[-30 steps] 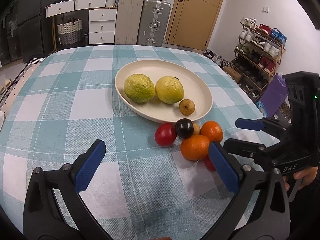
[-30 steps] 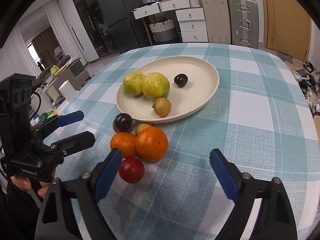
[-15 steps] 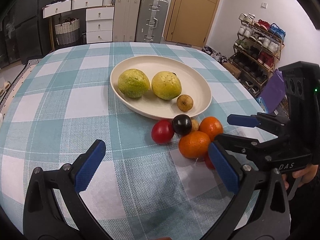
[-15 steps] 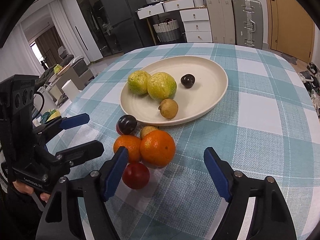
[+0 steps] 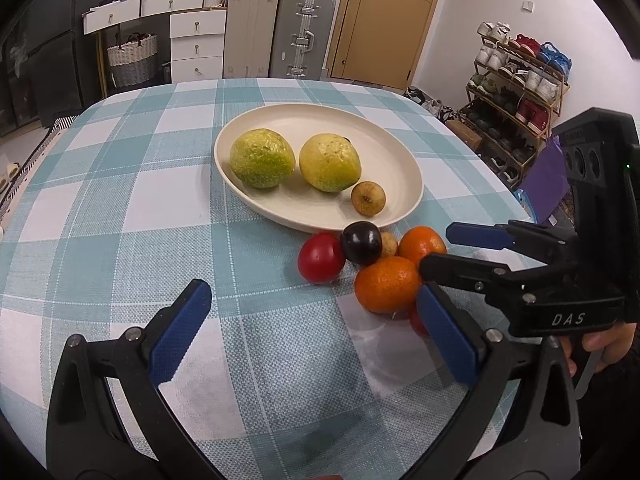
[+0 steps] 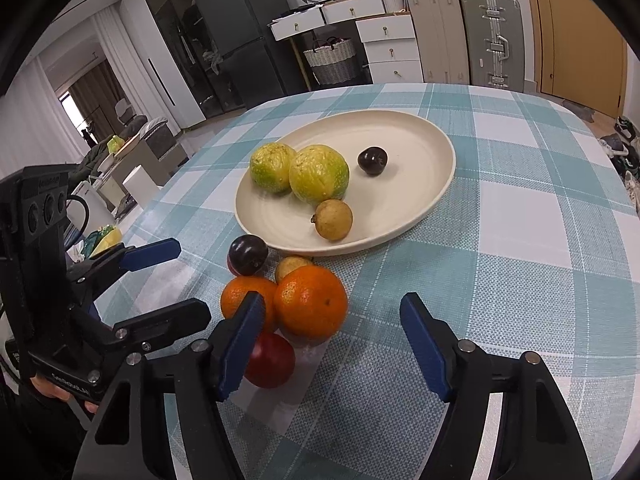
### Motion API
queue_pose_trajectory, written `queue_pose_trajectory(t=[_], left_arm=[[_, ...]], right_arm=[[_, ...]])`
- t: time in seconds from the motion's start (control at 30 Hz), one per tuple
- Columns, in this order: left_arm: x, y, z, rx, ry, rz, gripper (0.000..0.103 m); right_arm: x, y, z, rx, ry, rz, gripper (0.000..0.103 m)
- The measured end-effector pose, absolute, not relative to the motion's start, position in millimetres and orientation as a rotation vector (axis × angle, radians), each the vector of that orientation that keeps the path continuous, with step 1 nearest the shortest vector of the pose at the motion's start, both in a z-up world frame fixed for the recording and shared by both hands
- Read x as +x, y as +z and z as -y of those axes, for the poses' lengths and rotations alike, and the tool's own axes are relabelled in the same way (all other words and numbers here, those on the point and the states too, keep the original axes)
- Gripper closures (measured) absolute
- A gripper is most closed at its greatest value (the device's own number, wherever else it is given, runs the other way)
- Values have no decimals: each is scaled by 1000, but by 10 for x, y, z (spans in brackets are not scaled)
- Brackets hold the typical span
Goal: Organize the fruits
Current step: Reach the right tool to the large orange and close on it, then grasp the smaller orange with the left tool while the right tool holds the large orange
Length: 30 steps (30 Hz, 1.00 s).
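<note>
Claws come first, near the camera. The right claw (image 6: 332, 340) has just been closing, yet nothing sits between its blue pads. The left claw (image 5: 312, 332) is spread wide and empty. Just past them, 6 loose fruits huddle on the checked surface (image 6: 520, 216); the big orange (image 6: 310, 302) looks like the next pick, so the right claw must slide left over it. The red fruit (image 6: 272, 364) is half hidden. Farther back, the plate (image 6: 420, 128) already holds 4 fruits.
</note>
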State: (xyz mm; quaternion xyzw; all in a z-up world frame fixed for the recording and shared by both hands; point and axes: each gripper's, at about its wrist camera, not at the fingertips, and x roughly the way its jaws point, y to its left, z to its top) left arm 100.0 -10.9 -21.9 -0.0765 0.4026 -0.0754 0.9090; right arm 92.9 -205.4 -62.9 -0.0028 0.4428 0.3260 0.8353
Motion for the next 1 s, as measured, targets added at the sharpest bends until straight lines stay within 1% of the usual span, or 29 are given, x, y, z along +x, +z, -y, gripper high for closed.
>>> queue_pose_trajectory(t=[0.13,0.27,0.33,0.4,0.5,0.53,0.6,1.0], left_arm=[[1014,-240,117,-158,-156,-833,1],[1017,-259,139,-155,-161,-839,1],[1020,-264,144,-156,-164,-841,1],[1029,-272,143,-159,-168,-842,1],[1035,-280,150,-159,-171,-845,1],[1034,-283,152,-159,-172,-846,1],[1036,-289,156,-161,-174,-848,1],[1032,-298,198,-167,-199,-855,2]], right_arm=[[941,-637,2056,5,702,-937,30],[975,-657,2076,43,725,-946,36],[986,-662,2078,63,743,-953,41],[986,-661,2068,75,765,-956,50],[967,-644,2048,76,787,-950,59],[960,-638,2043,72,786,-947,59],[947,-632,2036,59,779,-940,64],[902,-577,2100,40,759,-904,65]])
